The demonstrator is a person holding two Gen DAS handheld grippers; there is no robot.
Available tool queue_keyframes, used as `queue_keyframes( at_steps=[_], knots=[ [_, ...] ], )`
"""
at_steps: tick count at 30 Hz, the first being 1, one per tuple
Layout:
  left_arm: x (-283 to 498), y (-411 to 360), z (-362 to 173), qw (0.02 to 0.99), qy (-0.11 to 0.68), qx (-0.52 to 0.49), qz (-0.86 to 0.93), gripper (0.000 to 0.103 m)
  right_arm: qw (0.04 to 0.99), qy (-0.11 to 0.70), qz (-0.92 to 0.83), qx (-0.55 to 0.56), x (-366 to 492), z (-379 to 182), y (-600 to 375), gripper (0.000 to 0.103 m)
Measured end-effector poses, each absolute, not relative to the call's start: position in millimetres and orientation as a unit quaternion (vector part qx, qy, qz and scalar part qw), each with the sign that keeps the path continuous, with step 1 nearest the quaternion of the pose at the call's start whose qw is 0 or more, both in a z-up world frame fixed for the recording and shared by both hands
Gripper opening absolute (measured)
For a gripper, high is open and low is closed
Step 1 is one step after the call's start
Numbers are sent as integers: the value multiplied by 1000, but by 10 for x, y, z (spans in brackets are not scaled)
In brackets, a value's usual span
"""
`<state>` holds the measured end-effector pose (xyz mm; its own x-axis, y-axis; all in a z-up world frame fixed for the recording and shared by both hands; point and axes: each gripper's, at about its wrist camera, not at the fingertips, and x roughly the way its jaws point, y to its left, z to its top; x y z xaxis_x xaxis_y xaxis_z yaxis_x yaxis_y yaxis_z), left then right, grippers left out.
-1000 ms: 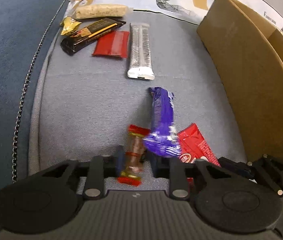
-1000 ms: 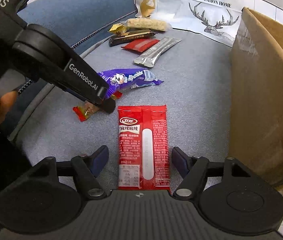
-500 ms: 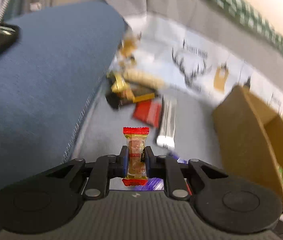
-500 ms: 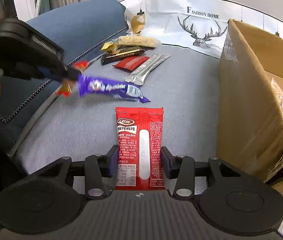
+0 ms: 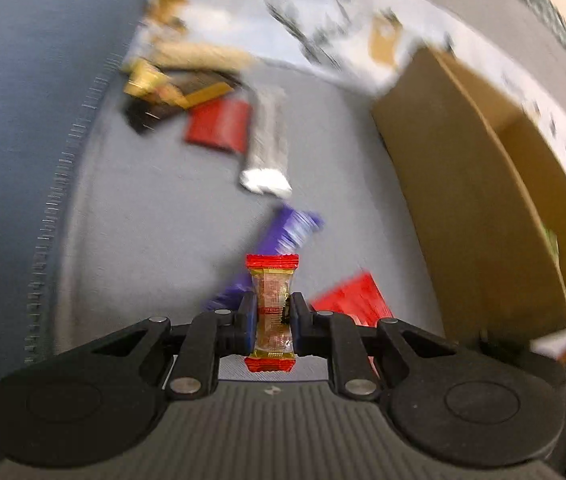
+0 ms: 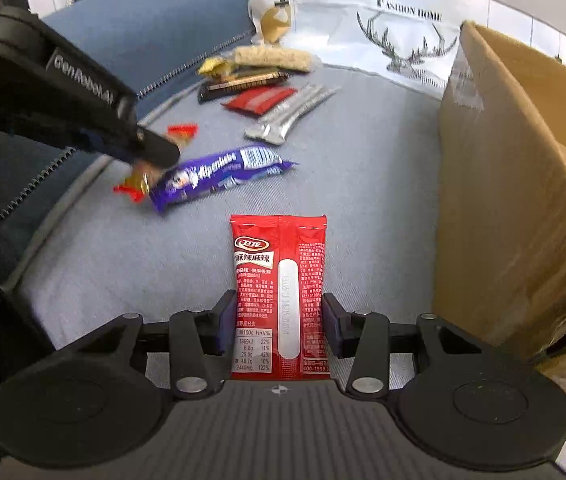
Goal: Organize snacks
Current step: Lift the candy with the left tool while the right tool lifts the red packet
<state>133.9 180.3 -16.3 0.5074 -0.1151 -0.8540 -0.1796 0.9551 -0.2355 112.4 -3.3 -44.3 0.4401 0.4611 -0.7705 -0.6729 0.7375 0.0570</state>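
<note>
Left gripper [image 5: 270, 316] clamps the small candy [image 5: 271, 304] clear of the cushion for boxing, while right gripper [image 6: 279, 322] pinches the red packet [image 6: 279, 292] flat, ready to lift.

Left tongs [image 5: 271, 320] pinched nearly together, lifted; right tongs [image 6: 279, 326] half-spread, pointing steeply down.

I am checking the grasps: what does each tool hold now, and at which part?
The left tool holds the small red-ended candy around its middle. The right tool holds the red snack packet by its two long edges, at its near half.
</note>
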Motion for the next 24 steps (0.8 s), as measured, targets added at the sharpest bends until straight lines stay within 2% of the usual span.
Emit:
queue_keyframes(
  at_steps=[7,24],
  knots=[
    [1402,1600,-382,836,543,-83,10,19,839,407,338,-129,1137,-447,-14,52],
    [1433,1572,-414,831,551,-70,9,20,839,404,340,-133,1138,-455,-36,54]
  ],
)
